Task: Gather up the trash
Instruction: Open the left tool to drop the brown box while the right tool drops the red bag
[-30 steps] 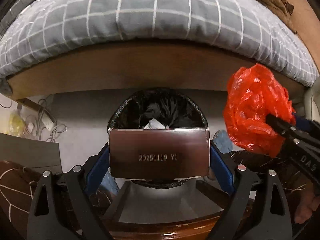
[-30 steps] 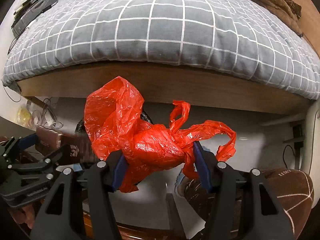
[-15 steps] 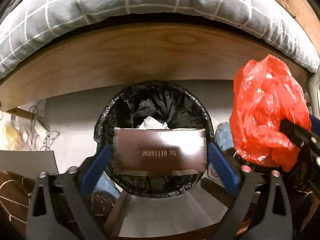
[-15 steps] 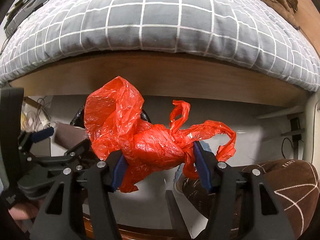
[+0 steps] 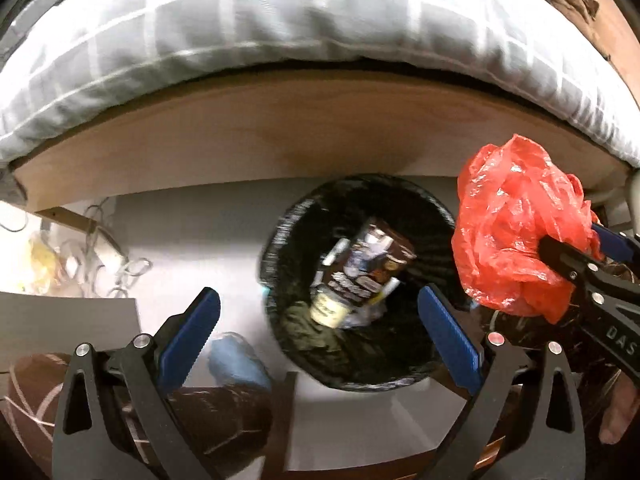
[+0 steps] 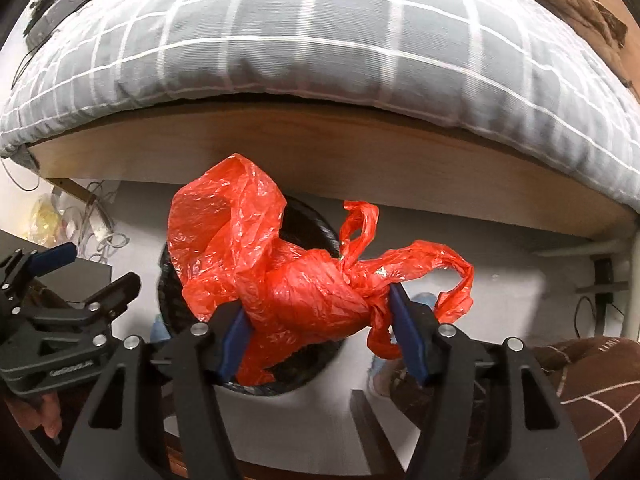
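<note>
A round bin lined with a black bag point(image 5: 352, 372) stands on the pale floor below the bed frame. A brown snack box point(image 5: 368, 276) lies inside it on other rubbish. My left gripper point(image 5: 316, 316) hangs open and empty, its jaws wide apart over the bin's left side. My right gripper point(image 6: 320, 332) is shut on a crumpled red plastic bag point(image 6: 296, 296) above the bin point(image 6: 304, 376), which the bag mostly hides. The red plastic bag point(image 5: 516, 232) also shows at the right of the left wrist view, beside the bin's rim.
A wooden bed frame point(image 5: 280, 136) with a grey checked duvet point(image 5: 280, 20) rises just behind the bin. Cables point(image 5: 120, 272) and a yellow bag point(image 5: 44, 256) lie at the left. The person's brown patterned trousers point(image 6: 592, 380) and a blue slipper point(image 5: 236, 364) are close by.
The left gripper has let go of the brown box, which has dropped into the bin, and has shifted left. The right gripper has carried the red bag closer over the bin.
</note>
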